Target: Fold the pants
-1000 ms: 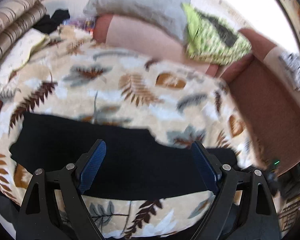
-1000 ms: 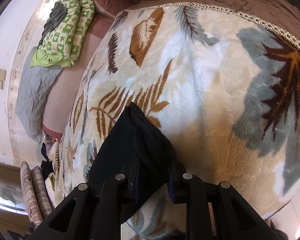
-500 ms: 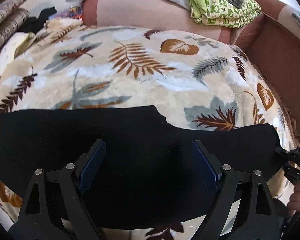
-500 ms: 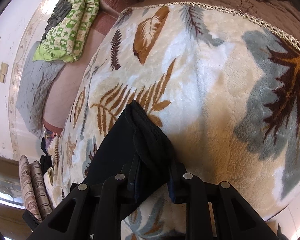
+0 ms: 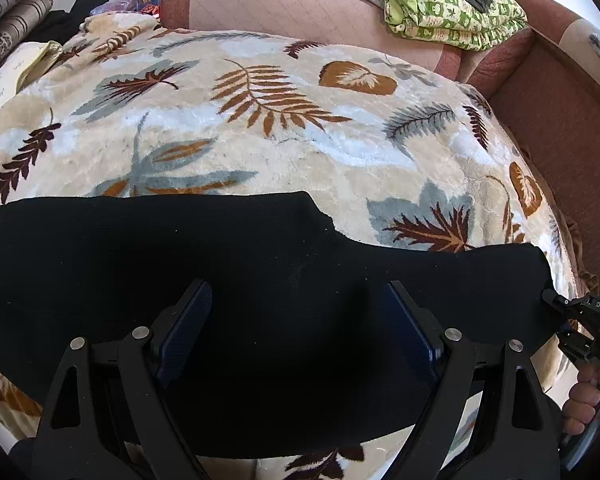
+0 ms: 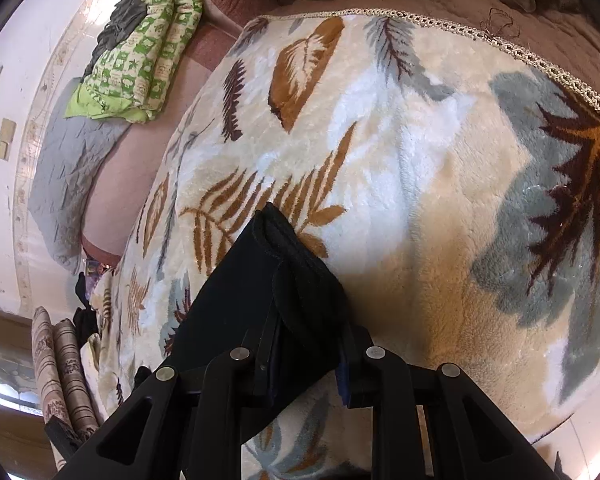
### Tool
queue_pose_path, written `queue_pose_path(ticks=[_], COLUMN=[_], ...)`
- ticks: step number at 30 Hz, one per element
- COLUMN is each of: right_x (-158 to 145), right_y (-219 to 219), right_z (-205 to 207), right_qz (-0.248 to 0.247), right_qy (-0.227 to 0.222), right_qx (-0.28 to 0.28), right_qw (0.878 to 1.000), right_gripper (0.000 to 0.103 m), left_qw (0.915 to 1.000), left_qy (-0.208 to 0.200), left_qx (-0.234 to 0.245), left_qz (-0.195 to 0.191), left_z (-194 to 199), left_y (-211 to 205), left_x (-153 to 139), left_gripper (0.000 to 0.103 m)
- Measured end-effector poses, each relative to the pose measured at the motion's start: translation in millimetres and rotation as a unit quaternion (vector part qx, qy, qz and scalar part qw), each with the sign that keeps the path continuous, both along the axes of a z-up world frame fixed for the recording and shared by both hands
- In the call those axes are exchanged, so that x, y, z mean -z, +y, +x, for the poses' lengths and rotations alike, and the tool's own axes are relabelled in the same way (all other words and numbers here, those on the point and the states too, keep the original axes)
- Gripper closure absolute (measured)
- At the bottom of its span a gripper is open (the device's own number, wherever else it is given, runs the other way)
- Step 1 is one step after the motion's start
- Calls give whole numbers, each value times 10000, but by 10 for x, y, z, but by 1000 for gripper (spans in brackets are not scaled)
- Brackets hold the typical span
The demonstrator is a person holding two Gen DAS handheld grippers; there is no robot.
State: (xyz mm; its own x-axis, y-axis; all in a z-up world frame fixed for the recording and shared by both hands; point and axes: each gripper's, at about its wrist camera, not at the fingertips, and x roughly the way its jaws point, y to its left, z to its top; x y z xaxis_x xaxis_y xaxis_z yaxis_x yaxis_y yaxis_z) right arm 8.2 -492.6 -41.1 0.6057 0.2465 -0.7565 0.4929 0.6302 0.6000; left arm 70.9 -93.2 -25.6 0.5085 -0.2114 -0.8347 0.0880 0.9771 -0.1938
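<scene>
Black pants [image 5: 240, 264] lie flat in a long band across the near part of a leaf-patterned blanket [image 5: 260, 120]. My left gripper [image 5: 300, 320] is open, its blue pads spread wide just above the middle of the pants. My right gripper [image 6: 306, 356] is shut on the right end of the pants [image 6: 260, 280], where the fabric bunches between the jaws. In the left wrist view the right gripper [image 5: 580, 320] shows at the far right edge, at the pants' end.
A pink sofa back [image 5: 300, 4] runs behind the blanket, with a green patterned cloth [image 5: 452, 12] and a grey quilt [image 6: 64, 168] on it. Striped rolled fabric [image 6: 60, 368] stands at the left. The blanket's braided edge [image 6: 500, 40] runs at the far right.
My left gripper has come lower and closer over the middle of the pants, staying open. The pants now lie stretched flat. The right gripper keeps its hold.
</scene>
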Motion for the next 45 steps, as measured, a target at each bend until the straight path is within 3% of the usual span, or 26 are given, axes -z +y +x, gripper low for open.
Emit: queue_pose_path(ticks=[6,9,25,45], right_x=[-51,-127,-151,-150], right_y=[11,57,77,142], right_z=[-35,-65,-74,-16], right_qz=[-57,-326,-543,-791], right_qy=[-249,-370,-240,13], right_qx=[-149,-187,-138,-182], right_qw=[9996,9986,9981,9967], right_gripper=[84,85,85,85], left_qw=[10000,9999,9997,9999], left_qy=[-5,-18,-28,82], left_qx=[-16,-34,-59,-23], left_qz=[67,134,240,-96], left_z=[3,2,-31,-36], left_y=[-11,-11,-5,55], left_x=[14,19,16,10], left_gripper=[16,16,16,16])
